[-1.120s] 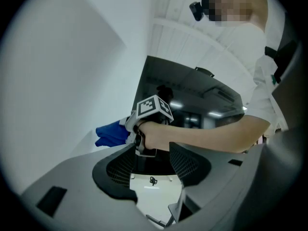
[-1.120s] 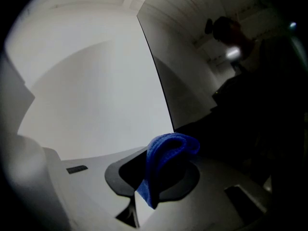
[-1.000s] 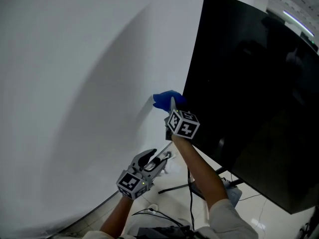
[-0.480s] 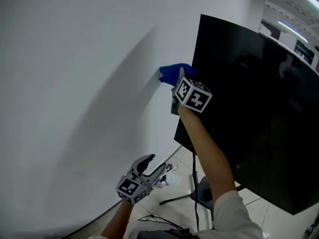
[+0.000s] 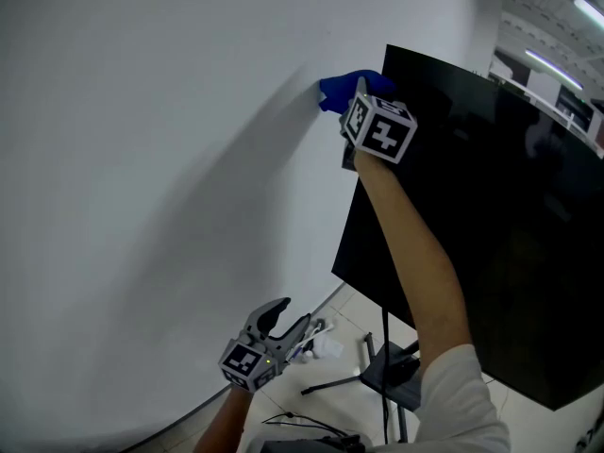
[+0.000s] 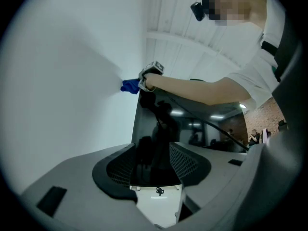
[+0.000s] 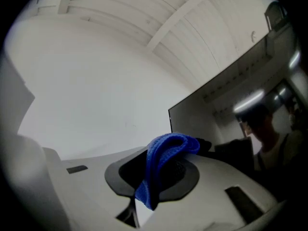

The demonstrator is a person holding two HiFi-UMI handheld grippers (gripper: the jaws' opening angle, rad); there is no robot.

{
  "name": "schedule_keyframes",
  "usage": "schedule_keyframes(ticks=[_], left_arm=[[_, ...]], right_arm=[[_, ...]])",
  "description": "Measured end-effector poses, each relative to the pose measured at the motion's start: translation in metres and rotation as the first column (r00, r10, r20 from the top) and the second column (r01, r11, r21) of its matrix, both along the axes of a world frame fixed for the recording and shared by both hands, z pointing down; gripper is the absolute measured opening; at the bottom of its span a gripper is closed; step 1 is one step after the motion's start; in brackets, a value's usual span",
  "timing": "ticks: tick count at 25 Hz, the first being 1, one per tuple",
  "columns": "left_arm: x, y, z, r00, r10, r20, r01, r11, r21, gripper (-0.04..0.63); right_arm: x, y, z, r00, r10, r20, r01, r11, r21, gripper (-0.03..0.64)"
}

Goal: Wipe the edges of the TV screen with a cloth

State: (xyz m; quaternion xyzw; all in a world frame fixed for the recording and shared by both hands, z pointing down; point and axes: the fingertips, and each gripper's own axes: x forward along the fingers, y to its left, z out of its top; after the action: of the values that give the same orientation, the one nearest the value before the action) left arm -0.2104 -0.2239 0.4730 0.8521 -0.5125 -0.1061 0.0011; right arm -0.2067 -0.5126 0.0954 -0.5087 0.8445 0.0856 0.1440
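A large black TV screen (image 5: pixel 491 215) stands on a stand beside a white wall. My right gripper (image 5: pixel 357 91) is raised to the screen's upper left corner, shut on a blue cloth (image 5: pixel 347 88) that lies against the left edge there. In the right gripper view the blue cloth (image 7: pixel 163 165) is folded between the jaws, with the screen's top corner (image 7: pixel 171 111) just beyond. My left gripper (image 5: pixel 283 321) hangs low near the floor, open and empty. In the left gripper view the TV screen (image 6: pixel 192 124) fills the middle, with the cloth (image 6: pixel 130 86) high on its left edge.
The white wall (image 5: pixel 142 159) runs close along the screen's left side. Below are the TV stand's black legs (image 5: pixel 368 371), cables (image 5: pixel 302 413) and a small white object (image 5: pixel 326 347) on the tiled floor.
My right gripper has slid the blue cloth upward along the screen's left edge, from mid-height to the top corner. The left gripper stayed low, about where it was.
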Motion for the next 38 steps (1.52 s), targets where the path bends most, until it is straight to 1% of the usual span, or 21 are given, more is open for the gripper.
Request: schedule_keyframes(ticks=[2, 3, 6, 7, 9, 12, 14, 16, 19, 21, 24, 26, 28, 31, 34, 38], left_arm=[[0.0, -0.001, 0.014, 0.999, 0.009, 0.035, -0.01, 1.0, 0.013, 0.213], [0.001, -0.001, 0.015, 0.999, 0.011, 0.04, -0.011, 1.0, 0.017, 0.213], [0.006, -0.003, -0.007, 1.0, 0.0, -0.006, 0.0, 1.0, 0.011, 0.213], [0.009, -0.006, -0.013, 1.0, -0.002, -0.007, 0.003, 1.0, 0.012, 0.213], [0.013, -0.012, -0.013, 1.0, -0.002, 0.011, 0.002, 1.0, 0.016, 0.213], [0.014, -0.007, -0.011, 0.999, 0.001, -0.037, -0.001, 1.0, -0.001, 0.213], [0.011, -0.008, 0.003, 0.999, 0.028, -0.028, -0.028, 1.0, 0.005, 0.213], [0.021, -0.008, 0.005, 0.998, 0.067, -0.006, -0.067, 0.998, 0.012, 0.213], [0.053, -0.014, 0.002, 0.99, 0.132, 0.05, -0.134, 0.991, 0.03, 0.213], [0.078, -0.017, 0.001, 0.981, 0.184, 0.067, -0.187, 0.982, 0.038, 0.213], [0.114, -0.015, -0.01, 0.964, 0.263, 0.044, -0.265, 0.964, 0.027, 0.213], [0.134, -0.015, -0.009, 0.952, 0.306, 0.034, -0.306, 0.952, 0.021, 0.213], [0.156, -0.016, -0.003, 0.934, 0.352, 0.052, -0.354, 0.935, 0.025, 0.213], [0.196, -0.012, -0.009, 0.898, 0.435, 0.064, -0.437, 0.899, 0.029, 0.213], [0.235, -0.005, -0.009, 0.85, 0.516, 0.107, -0.522, 0.853, 0.03, 0.213], [0.283, 0.002, -0.016, 0.802, 0.592, 0.073, -0.595, 0.803, 0.027, 0.213]], right_arm=[[-0.001, 0.004, -0.021, 0.999, 0.024, -0.029, -0.022, 0.999, 0.036, 0.066], [0.0, 0.006, -0.033, 0.999, 0.033, -0.039, -0.031, 0.998, 0.055, 0.066], [0.005, 0.006, -0.073, 0.998, 0.044, -0.044, -0.04, 0.996, 0.083, 0.066], [0.01, 0.005, -0.087, 0.998, 0.042, -0.04, -0.039, 0.996, 0.085, 0.066], [0.018, 0.006, -0.111, 0.998, 0.041, -0.039, -0.037, 0.994, 0.099, 0.066], [0.021, 0.028, -0.125, 0.998, 0.054, -0.041, -0.047, 0.987, 0.155, 0.066], [0.023, 0.046, -0.132, 0.997, 0.068, -0.047, -0.058, 0.98, 0.19, 0.066], [0.037, 0.064, -0.137, 0.995, 0.083, -0.059, -0.069, 0.974, 0.215, 0.066], [0.073, 0.084, -0.139, 0.991, 0.105, -0.08, -0.084, 0.968, 0.235, 0.066], [0.102, 0.096, -0.141, 0.985, 0.142, -0.093, -0.115, 0.96, 0.254, 0.066], [0.157, 0.114, -0.15, 0.969, 0.23, -0.093, -0.195, 0.936, 0.293, 0.066], [0.193, 0.121, -0.152, 0.958, 0.272, -0.089, -0.235, 0.926, 0.297, 0.066], [0.232, 0.128, -0.151, 0.947, 0.312, -0.08, -0.278, 0.916, 0.289, 0.067], [0.3, 0.146, -0.148, 0.918, 0.391, -0.058, -0.36, 0.888, 0.286, 0.067], [0.367, 0.173, -0.143, 0.885, 0.465, -0.036, -0.435, 0.85, 0.299, 0.067], [0.457, 0.215, -0.139, 0.824, 0.566, 0.0, -0.538, 0.783, 0.313, 0.067]])
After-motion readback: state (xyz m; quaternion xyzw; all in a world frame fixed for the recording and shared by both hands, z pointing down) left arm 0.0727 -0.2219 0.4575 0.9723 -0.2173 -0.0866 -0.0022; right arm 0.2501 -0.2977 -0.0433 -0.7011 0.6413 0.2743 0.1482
